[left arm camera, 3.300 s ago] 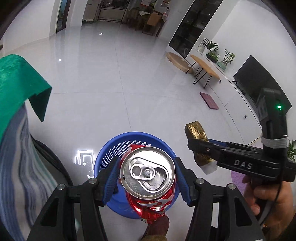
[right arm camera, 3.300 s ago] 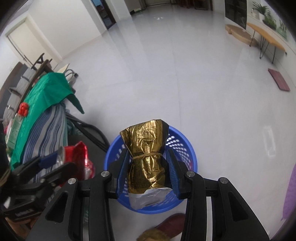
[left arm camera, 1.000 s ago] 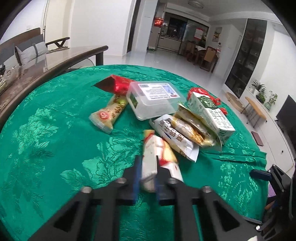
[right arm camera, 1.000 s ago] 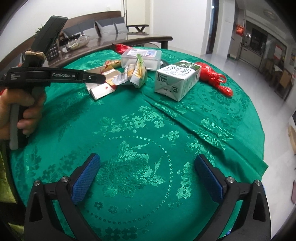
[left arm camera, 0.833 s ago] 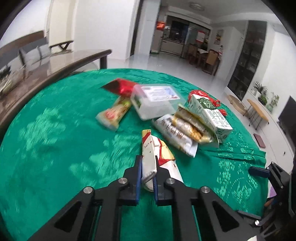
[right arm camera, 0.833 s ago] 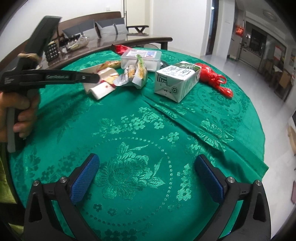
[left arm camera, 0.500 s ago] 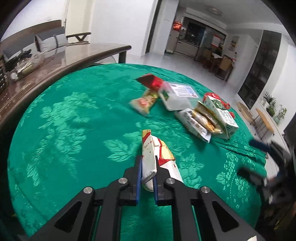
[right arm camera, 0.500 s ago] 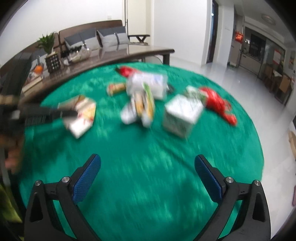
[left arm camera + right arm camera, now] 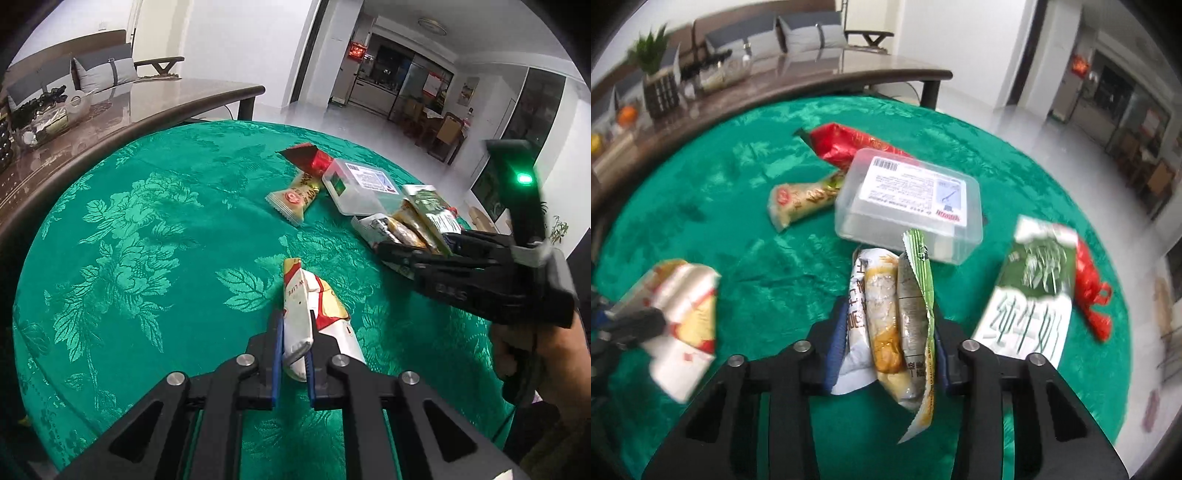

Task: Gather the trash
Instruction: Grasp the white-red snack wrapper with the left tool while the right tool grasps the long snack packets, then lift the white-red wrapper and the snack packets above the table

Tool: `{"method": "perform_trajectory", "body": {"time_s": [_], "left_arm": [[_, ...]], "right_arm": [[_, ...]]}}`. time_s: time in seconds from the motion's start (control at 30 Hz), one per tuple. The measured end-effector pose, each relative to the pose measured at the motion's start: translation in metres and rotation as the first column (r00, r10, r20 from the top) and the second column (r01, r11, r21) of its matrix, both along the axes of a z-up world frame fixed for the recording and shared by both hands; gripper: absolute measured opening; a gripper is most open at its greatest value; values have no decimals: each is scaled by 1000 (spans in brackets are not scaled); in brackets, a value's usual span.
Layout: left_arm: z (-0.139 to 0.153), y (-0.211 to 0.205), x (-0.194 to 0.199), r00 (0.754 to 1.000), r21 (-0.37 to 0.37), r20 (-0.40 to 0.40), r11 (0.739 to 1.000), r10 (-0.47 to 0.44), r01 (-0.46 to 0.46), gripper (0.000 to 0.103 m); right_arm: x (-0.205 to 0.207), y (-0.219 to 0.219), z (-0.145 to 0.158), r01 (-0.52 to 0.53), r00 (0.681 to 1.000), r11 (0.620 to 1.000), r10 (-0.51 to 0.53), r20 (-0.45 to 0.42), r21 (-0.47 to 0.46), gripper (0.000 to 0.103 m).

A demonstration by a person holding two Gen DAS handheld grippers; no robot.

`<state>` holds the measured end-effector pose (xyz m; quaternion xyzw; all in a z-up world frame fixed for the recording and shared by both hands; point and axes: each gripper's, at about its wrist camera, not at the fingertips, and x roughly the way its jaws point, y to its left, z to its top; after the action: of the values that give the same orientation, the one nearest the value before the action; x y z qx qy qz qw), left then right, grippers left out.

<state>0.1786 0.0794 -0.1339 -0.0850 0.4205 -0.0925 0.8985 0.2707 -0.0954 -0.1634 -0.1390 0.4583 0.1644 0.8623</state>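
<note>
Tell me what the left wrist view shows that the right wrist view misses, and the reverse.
Only the left wrist view: the left claw clamped on a white, red and gold snack wrapper, and the hand holding the right tool.

Only the right wrist view: the right claw, closing around a bundle of snack packets, plus the whole green-and-white milk carton and a red plastic bag.

Both: the green patterned tablecloth, the clear lidded plastic box and the red foil packet.

White walls and a glossy white floor. A dark curved table stands behind; a sofa further back.
</note>
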Motion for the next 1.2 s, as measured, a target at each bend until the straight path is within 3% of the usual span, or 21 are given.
{"method": "perform_trajectory", "body": {"time_s": [0.23, 0.37, 0.47, 0.5, 0.53, 0.57, 0.6, 0.67, 0.93, 1.2], "left_arm": [[3, -16, -12, 999, 2, 2, 999, -46, 46, 10], [1, -29, -27, 997, 4, -7, 997, -82, 82, 11], [0, -37, -38, 997, 35, -7, 996, -83, 83, 12], [-1, -40, -42, 997, 46, -7, 996, -79, 79, 15], [-1, -41, -44, 997, 48, -10, 995, -83, 83, 19], [-1, -42, -45, 996, 49, -14, 995, -86, 87, 36], [-2, -42, -48, 996, 49, -17, 995, -86, 86, 60], [0, -39, -53, 997, 49, -3, 996, -74, 74, 70], [-2, -43, -58, 990, 53, 1, 988, -142, 142, 70], [0, -36, -54, 995, 52, 14, 993, -103, 103, 69]], "right_arm": [[-66, -37, 12, -29, 999, 990, 34, -33, 141, 35], [-114, -69, 13, -10, 1000, 987, 10, 4, 158, 36], [-127, -84, 4, 12, 1000, 992, -15, 25, 125, 52], [-129, -87, 1, 15, 1000, 992, -17, 18, 125, 67], [-128, -89, -4, 23, 1000, 991, -23, 4, 132, 72], [-127, -89, -7, 25, 1000, 990, -26, 0, 140, 74], [-126, -87, -7, 18, 1000, 990, -20, 15, 137, 77], [-129, -84, -8, 0, 1000, 994, -4, 30, 114, 82], [-135, -79, -14, -7, 998, 995, 1, 62, 96, 91], [-137, -83, -10, 0, 1000, 995, -1, 10, 102, 91]]}}
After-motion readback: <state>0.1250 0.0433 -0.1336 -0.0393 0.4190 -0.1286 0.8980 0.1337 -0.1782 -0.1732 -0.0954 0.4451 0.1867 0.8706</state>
